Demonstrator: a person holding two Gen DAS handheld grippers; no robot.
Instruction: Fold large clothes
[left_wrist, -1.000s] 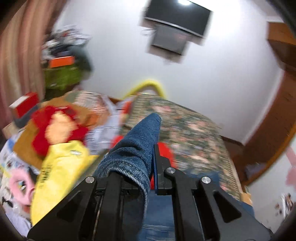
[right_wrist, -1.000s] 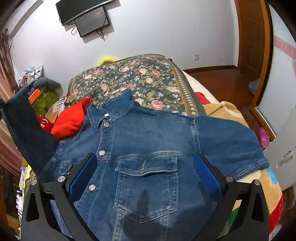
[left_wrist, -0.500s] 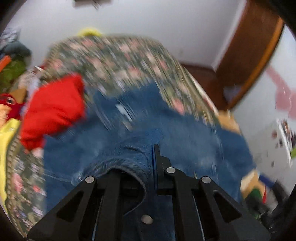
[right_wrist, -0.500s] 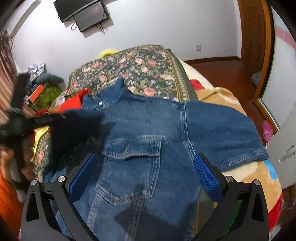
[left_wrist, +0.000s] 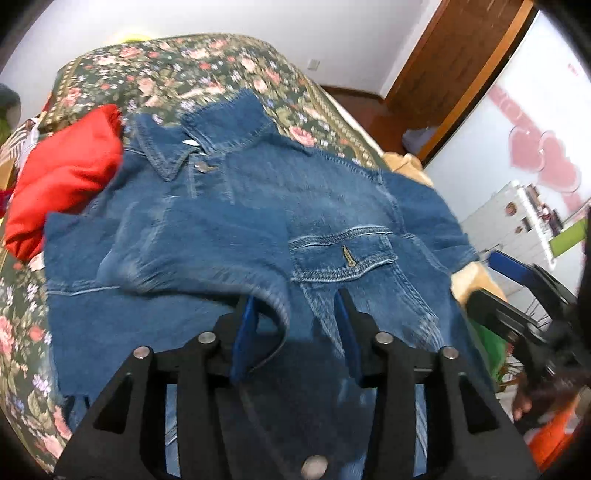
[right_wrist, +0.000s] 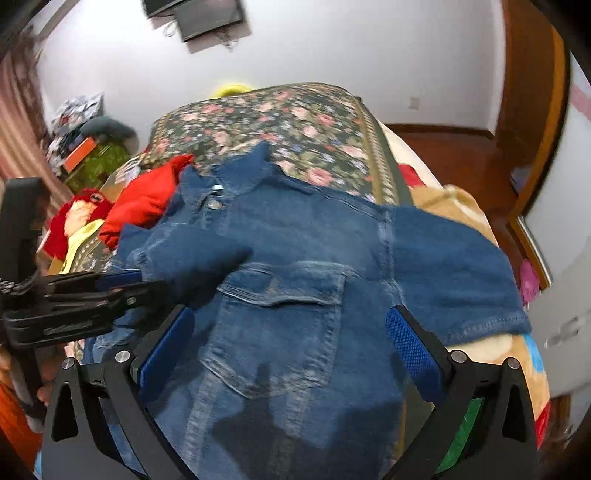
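A blue denim jacket (left_wrist: 258, 206) lies front up on the flowered bed, collar at the far end; it also fills the right wrist view (right_wrist: 306, 266). Its left sleeve (left_wrist: 177, 243) is folded across the chest, its cuff lying between my left gripper's parted jaws. My left gripper (left_wrist: 295, 325) is open just above the jacket's middle; it shows at the left of the right wrist view (right_wrist: 122, 284). My right gripper (right_wrist: 291, 350) is wide open and empty above the jacket's lower front. The right sleeve (right_wrist: 454, 273) lies spread out to the right.
A red garment (left_wrist: 62, 173) lies left of the collar. The flowered bedspread (right_wrist: 280, 122) stretches to the far wall. A tan blanket (right_wrist: 465, 206) lies under the right sleeve. Clutter (right_wrist: 85, 147) is piled left of the bed. A wooden door (right_wrist: 528, 92) stands right.
My left gripper swung the left sleeve from high in the air down across the jacket's chest and opened its jaws, letting the cuff go. The right gripper stayed open over the jacket.
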